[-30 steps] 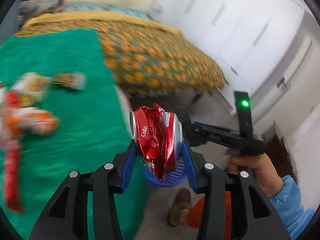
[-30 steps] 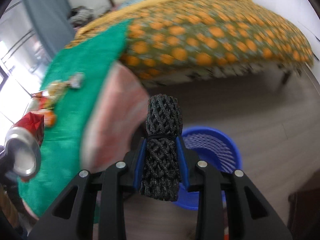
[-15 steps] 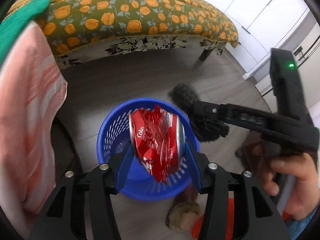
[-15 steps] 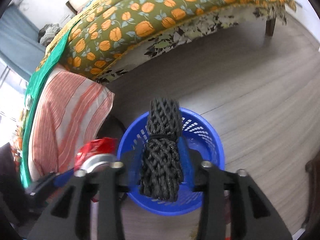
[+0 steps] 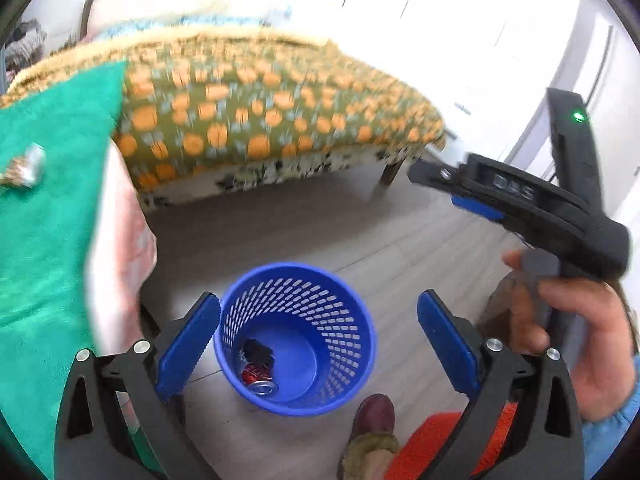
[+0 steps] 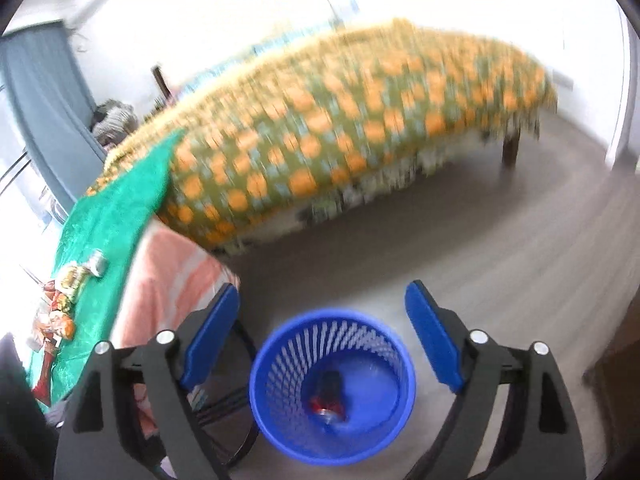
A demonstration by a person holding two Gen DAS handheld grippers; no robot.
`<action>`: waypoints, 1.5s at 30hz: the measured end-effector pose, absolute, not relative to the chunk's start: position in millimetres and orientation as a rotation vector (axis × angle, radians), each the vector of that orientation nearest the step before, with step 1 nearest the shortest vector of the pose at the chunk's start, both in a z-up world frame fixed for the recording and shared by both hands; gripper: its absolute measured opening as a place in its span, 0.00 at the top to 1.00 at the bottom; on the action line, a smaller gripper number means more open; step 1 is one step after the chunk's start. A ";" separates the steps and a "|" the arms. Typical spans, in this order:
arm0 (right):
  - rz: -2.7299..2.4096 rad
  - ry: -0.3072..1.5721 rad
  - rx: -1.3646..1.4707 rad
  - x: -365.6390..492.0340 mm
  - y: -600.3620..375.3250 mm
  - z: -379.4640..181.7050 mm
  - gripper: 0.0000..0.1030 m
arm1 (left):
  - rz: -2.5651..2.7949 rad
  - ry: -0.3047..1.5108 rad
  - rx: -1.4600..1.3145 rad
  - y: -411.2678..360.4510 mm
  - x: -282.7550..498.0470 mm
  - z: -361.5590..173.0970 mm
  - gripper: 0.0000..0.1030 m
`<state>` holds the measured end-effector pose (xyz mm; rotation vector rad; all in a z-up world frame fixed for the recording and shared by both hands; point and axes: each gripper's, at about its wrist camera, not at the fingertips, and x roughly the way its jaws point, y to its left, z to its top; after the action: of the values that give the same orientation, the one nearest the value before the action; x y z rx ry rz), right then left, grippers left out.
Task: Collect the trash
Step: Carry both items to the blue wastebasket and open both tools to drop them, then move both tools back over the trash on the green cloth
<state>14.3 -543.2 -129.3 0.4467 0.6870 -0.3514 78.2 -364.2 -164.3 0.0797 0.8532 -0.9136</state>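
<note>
A blue perforated trash basket (image 5: 344, 312) stands on the floor below both grippers; it also shows in the right wrist view (image 6: 280, 360). Inside it lie a crushed red cola can (image 5: 258, 380) and a black mesh bundle (image 5: 258, 350); the can shows in the right wrist view (image 6: 328, 400). My left gripper (image 5: 318, 336) is open and empty above the basket. My right gripper (image 6: 322, 330) is open and empty above it too, and shows from the side in the left wrist view (image 5: 480, 196). More wrappers (image 6: 60, 312) lie on the green cloth (image 6: 116, 216).
A bed with an orange-flowered cover (image 5: 260, 120) stands behind the basket. A green-covered table (image 5: 44, 240) with a striped pink cloth (image 6: 168, 280) hanging at its edge is at the left. A foil wrapper (image 5: 24, 168) lies on it. My foot (image 5: 372, 420) is beside the basket.
Both grippers opened over the basket. The red can and the black mesh bundle dropped into it. Both grippers have tilted up, away from the basket.
</note>
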 end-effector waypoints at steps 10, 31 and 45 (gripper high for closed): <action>-0.259 0.569 0.280 24.3 -428.8 -99.2 0.12 | -0.841 0.795 0.098 -221.9 29.7 -138.9 0.05; 0.107 0.659 0.063 58.6 -238.0 -131.6 0.12 | -0.518 0.818 0.000 -34.8 84.4 -144.2 0.05; 0.112 0.674 0.074 54.6 -243.7 -134.7 0.12 | -0.544 0.940 0.024 -22.7 160.2 -159.5 0.05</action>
<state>54.6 -243.7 -134.7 0.0739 0.6741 0.1116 160.2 -22.7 -159.5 0.0237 0.9397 -0.5436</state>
